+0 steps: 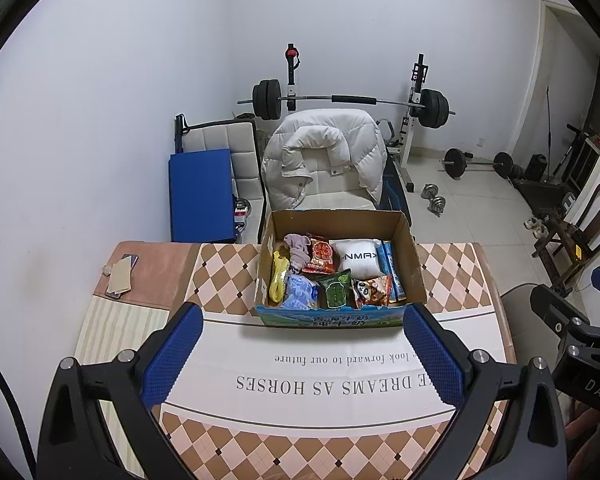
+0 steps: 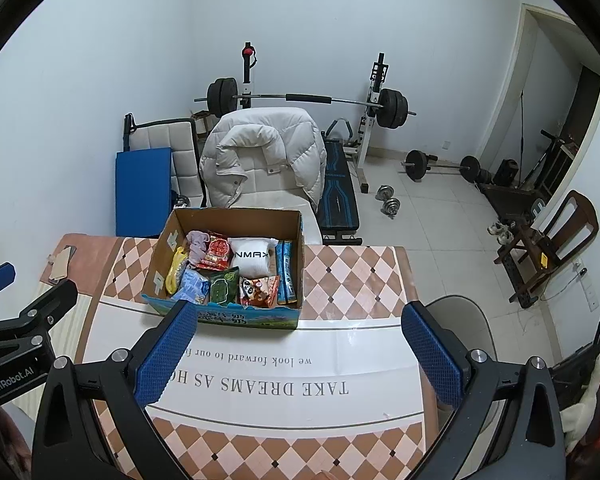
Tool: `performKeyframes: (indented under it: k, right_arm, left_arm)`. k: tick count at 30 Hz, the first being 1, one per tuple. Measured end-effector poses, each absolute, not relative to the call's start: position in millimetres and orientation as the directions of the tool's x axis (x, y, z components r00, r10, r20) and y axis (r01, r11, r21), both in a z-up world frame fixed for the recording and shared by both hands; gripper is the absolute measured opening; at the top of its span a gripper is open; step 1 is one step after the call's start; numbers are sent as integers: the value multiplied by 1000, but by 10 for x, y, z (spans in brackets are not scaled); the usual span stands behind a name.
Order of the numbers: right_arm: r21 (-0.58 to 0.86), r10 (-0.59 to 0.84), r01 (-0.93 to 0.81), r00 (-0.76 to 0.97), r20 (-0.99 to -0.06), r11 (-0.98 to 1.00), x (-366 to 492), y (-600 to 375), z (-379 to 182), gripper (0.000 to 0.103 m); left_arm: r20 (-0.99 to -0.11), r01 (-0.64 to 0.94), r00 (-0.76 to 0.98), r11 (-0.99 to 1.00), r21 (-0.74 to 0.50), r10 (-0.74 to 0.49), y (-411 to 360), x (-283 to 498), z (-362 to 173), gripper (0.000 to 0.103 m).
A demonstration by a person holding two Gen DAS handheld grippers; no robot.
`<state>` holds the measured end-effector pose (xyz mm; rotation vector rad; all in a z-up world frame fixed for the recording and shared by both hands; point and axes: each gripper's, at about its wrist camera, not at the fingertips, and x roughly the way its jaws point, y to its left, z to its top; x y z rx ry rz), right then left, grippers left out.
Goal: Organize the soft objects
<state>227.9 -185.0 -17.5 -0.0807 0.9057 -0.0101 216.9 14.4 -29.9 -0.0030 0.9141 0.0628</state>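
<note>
Left wrist: cardboard box [image 1: 414,264] holds snack packets [image 1: 320,258], white pillow [image 1: 358,262].

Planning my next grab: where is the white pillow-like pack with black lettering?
In both views the white pack lies in the open cardboard box, toward the back right, between the red snack bag and the blue carton.

The left gripper [image 1: 302,354] is held level and pointing forward, its jaws spread wide with nothing between them. Both of its blue ribbed pads [image 1: 172,354] face inward, clean and bare. The right gripper [image 2: 298,354] sits in much the same pose, jaws equally wide and empty, its blue pads [image 2: 432,354] tilted slightly outward. The two are side by side (each one's black frame edges into the other's view), well apart and not touching.
</note>
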Motion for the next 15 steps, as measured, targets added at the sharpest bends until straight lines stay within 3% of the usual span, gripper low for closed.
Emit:
performKeyframes:
  k: [15]
  right_arm:
    - [-82,-46,-28,631,-775,996,2243,-1829,-113,103]
  left_arm:
    - [-788,-54,614,998,25,52,138,2170,-279,103]
